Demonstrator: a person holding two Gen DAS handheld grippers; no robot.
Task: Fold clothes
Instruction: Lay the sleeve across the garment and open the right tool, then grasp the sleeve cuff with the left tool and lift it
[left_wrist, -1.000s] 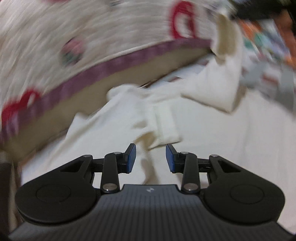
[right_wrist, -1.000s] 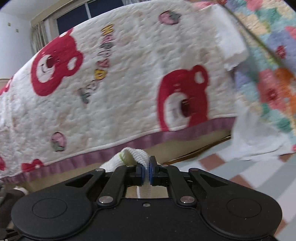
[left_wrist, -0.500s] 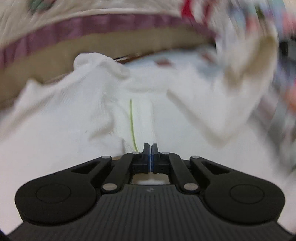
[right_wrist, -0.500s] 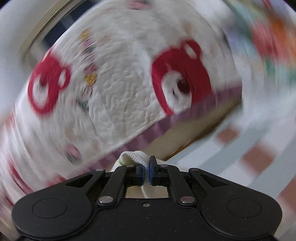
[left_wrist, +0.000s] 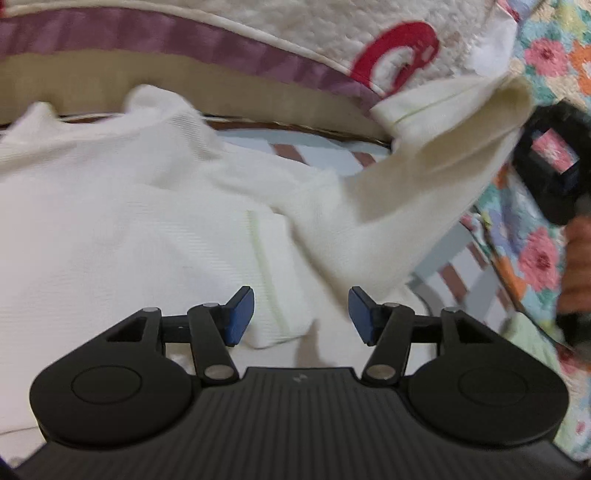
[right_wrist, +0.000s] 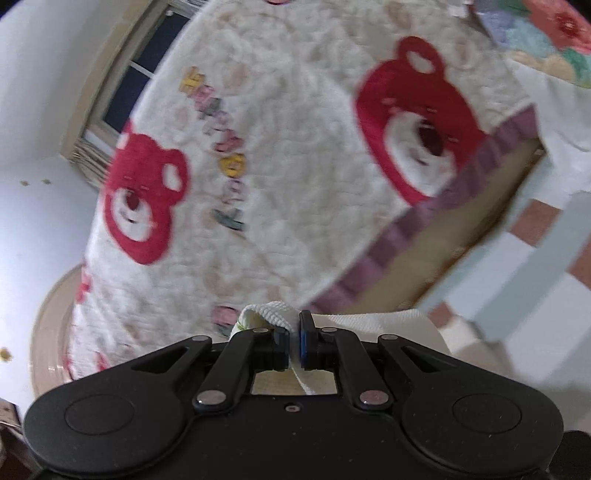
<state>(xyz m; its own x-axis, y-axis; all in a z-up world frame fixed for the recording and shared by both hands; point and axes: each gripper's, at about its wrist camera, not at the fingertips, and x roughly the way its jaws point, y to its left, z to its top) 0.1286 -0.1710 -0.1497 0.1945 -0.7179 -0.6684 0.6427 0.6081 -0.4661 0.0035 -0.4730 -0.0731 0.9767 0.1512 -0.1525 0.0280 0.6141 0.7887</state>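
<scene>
My left gripper (left_wrist: 298, 314) is hovering with jaws apart over the cream garment (left_wrist: 129, 221); my right gripper (right_wrist: 294, 345) is clamping its raised sleeve (left_wrist: 436, 155).

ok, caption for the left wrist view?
Left claw open above the cream garment; one lifted end held up at right.

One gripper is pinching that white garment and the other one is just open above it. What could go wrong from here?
The right gripper pinches only a thin edge of the white garment, so a hard pull might slip it free. The left gripper is open and holds nothing, so the lifted flap hangs from one hold and could twist or drop unevenly. The cloth below is bunched, so a fold may trap wrinkles.
</scene>
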